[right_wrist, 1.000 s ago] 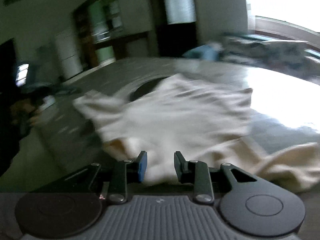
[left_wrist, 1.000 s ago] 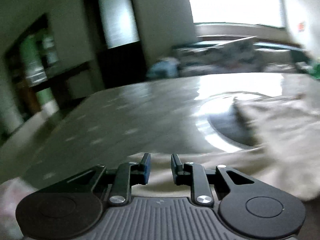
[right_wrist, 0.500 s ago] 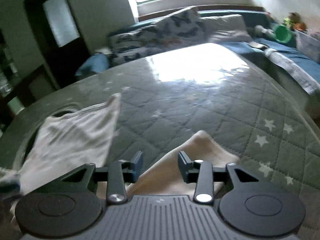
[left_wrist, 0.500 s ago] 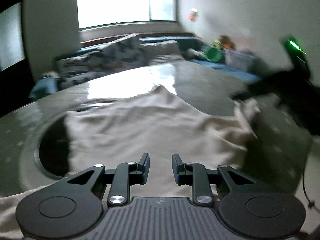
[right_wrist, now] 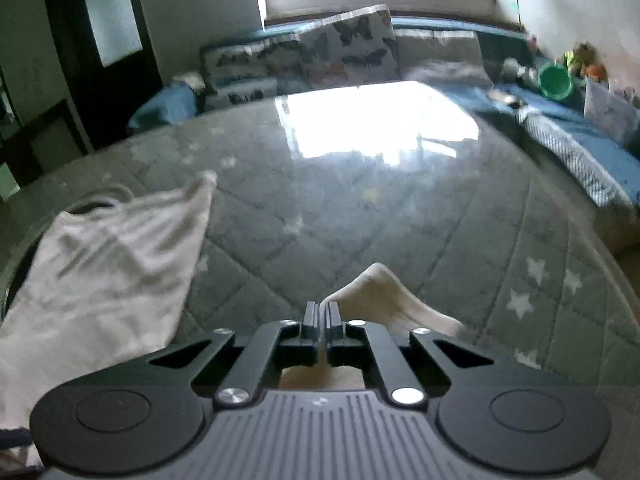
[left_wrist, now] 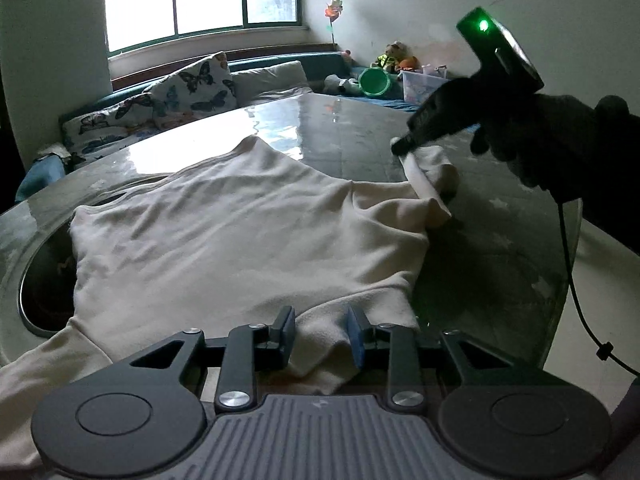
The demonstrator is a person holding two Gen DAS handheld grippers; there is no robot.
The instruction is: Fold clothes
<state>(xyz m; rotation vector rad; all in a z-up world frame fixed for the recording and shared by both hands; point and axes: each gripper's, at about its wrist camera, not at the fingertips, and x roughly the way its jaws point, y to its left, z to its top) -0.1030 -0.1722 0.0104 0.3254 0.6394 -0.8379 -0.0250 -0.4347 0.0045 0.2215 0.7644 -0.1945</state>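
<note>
A cream shirt (left_wrist: 240, 232) lies spread and wrinkled on the glass-topped table (left_wrist: 500, 248). My left gripper (left_wrist: 322, 336) is open, with a bunched fold of the shirt's near edge between its jaws. My right gripper (right_wrist: 321, 316) is shut on the end of a cream sleeve (right_wrist: 380, 296). In the left wrist view the right gripper (left_wrist: 400, 148) holds that sleeve (left_wrist: 424, 180) lifted off the table at the right. The rest of the shirt (right_wrist: 100, 264) shows blurred at the left of the right wrist view.
The table has a grey quilted cover with white stars (right_wrist: 532, 276) under the glass and a dark round opening (left_wrist: 44, 276) at the left. A sofa with butterfly cushions (left_wrist: 192, 88), a green bucket (left_wrist: 376, 82) and toys stand behind. A cable (left_wrist: 576, 304) hangs from the right gripper.
My right gripper has closed on the sleeve end. My left gripper has moved down to the shirt's near edge, so a fold now sits between its open jaws.
</note>
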